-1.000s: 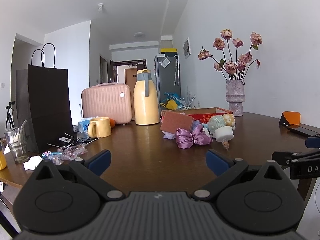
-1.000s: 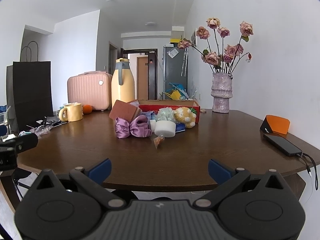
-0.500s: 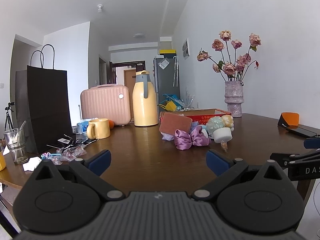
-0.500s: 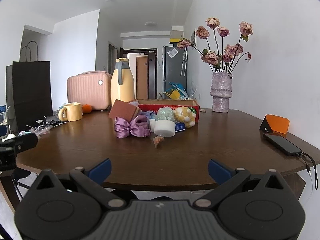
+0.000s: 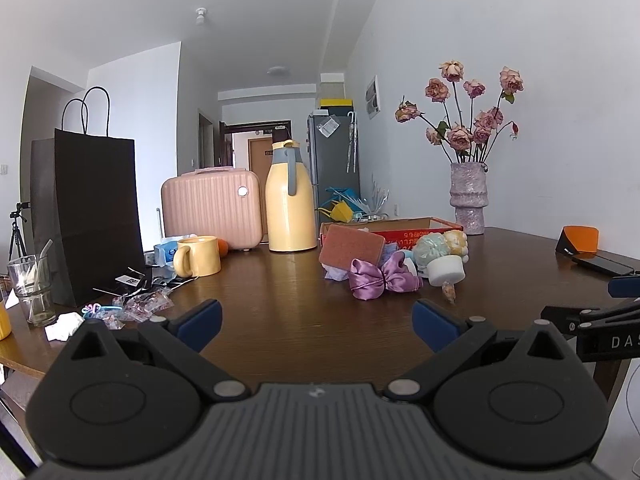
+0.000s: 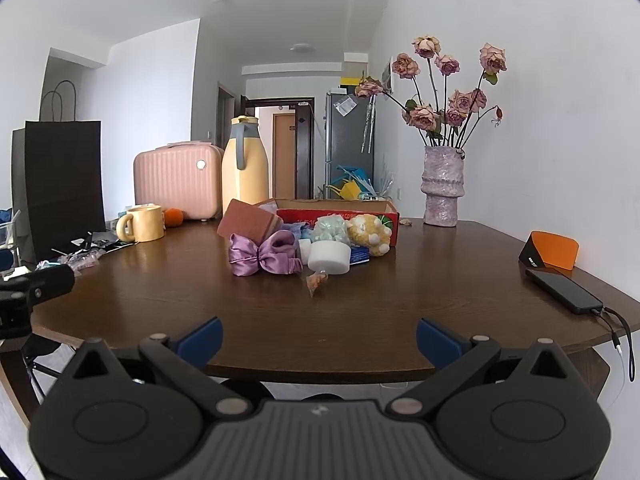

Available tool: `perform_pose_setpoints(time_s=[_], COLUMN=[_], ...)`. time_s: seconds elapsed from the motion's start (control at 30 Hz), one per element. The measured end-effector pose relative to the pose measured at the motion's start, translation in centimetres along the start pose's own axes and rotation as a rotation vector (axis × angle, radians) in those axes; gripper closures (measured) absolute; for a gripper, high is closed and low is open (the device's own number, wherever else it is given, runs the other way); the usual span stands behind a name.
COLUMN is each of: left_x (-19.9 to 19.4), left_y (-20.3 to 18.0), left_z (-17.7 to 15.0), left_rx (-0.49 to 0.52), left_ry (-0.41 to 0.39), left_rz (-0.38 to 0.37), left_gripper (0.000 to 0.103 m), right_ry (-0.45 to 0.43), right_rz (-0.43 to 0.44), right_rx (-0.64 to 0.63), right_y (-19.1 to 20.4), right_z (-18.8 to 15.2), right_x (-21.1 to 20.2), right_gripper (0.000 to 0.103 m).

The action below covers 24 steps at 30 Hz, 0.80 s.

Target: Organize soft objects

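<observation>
Both tongs wait at the table's near edge, nothing picked up yet; I judge this the approach step, w/ sorting not begun. Left tongs (image 5: 316, 322) are spread wide and empty over the wood; right tongs (image 6: 319, 338) are likewise spread and empty, just short of the table (image 6: 360, 312) rim.

The soft objects sit bunched toward the table's far side, mid-width: a purple satin bow (image 6: 262, 254) nearest me, a white foam puck (image 6: 330, 257) touching its right side, a reddish sponge block (image 6: 248, 220) leaning behind, plus a pale green puff (image 6: 331, 230) and a yellow plush (image 6: 370, 232) against the red cardboard box (image 6: 340, 216).

That box is open-topped; I can't tell from this low angle what's inside, if anything. A yellow mug (image 6: 142, 223) stands toward the left edge, contents unseen.

Next move, imo: carry one pair of tongs fwd to the bow, the closest item, and close gently since satin should crush and slip.
</observation>
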<state>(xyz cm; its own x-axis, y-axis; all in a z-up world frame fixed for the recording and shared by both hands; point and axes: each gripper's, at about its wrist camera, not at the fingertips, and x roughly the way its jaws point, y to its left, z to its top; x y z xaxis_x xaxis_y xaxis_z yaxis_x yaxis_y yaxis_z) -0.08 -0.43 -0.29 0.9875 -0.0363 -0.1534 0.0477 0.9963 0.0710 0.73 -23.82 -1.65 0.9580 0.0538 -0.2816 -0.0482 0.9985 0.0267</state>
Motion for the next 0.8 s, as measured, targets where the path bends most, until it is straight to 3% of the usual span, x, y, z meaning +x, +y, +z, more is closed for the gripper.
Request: perform_pose_setpoints(time_s=[0.57,0.8], left_x=[0.3,1.2], left_y=[0.2,0.4], left_z=[0.0,0.6], left_rx=[-0.015,-0.007], left_ry=[0.018,-0.003], left_rz=[-0.029,-0.006], left_gripper=[0.0,0.0], right_ry=[-0.003,-0.013], right_rz=[-0.002,-0.01], right_rx=[0.005,-0.001], right_y=[-0.1,-0.3], right_z=[0.2,0.4], right_x=[-0.1,0.1], right_gripper=[0.0,0.0])
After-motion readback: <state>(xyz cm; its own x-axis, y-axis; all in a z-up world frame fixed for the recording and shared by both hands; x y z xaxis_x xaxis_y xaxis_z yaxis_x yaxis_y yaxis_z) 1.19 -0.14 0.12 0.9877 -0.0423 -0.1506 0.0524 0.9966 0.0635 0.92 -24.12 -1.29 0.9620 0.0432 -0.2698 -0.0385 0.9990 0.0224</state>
